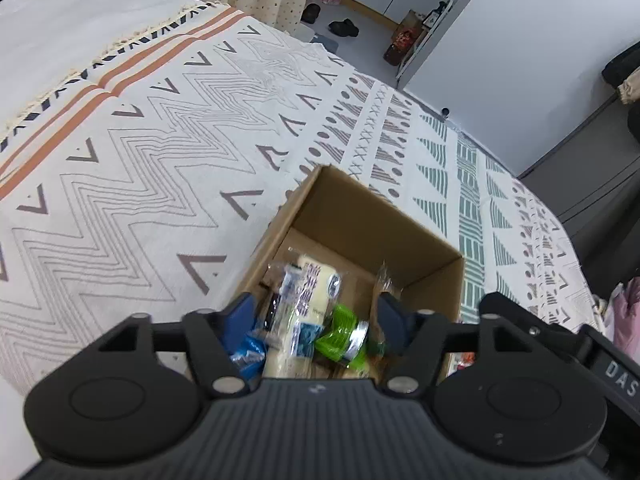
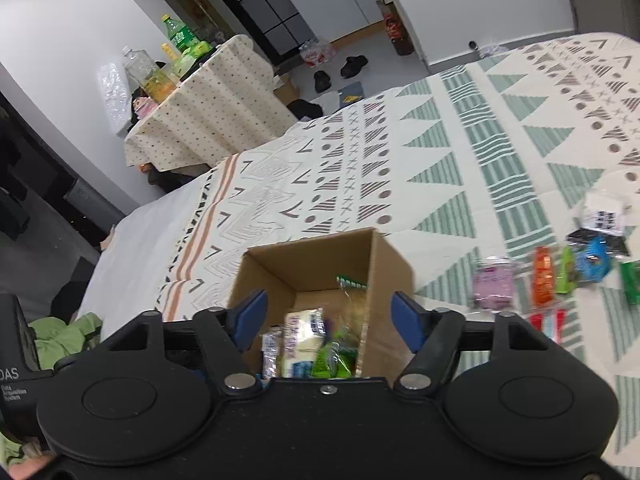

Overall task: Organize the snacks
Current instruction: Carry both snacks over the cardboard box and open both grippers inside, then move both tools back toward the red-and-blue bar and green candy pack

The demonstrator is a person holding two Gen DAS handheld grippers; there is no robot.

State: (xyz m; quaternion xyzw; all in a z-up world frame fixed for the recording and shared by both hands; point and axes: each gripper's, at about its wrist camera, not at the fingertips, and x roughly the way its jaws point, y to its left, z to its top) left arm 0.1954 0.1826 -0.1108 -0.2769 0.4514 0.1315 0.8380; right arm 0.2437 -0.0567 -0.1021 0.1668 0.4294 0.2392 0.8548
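Note:
An open cardboard box (image 1: pixel 372 216) stands on the patterned bedspread. Inside lie a cream packet with blue print (image 1: pixel 308 296), a green packet (image 1: pixel 340 332) and a small blue one (image 1: pixel 250 354). My left gripper (image 1: pixel 316 314) hovers over the box's near side, open, its blue pads clear of the snacks. The right wrist view shows the same box (image 2: pixel 312 260) with the cream packet (image 2: pixel 300 336) and a clear-wrapped packet (image 2: pixel 354 300) leaning on its right wall. My right gripper (image 2: pixel 329 316) is open above it, holding nothing. Several loose snacks lie to the right, among them a pink pack (image 2: pixel 492 284) and an orange pack (image 2: pixel 542 276).
The bedspread (image 1: pixel 160 200) stretches far to the left of the box. A table with a dotted cloth (image 2: pixel 200 108) carries bottles beyond the bed. Shoes (image 2: pixel 354 65) sit on the floor by white cabinets. Green clothing (image 2: pixel 60 336) lies off the bed's near left edge.

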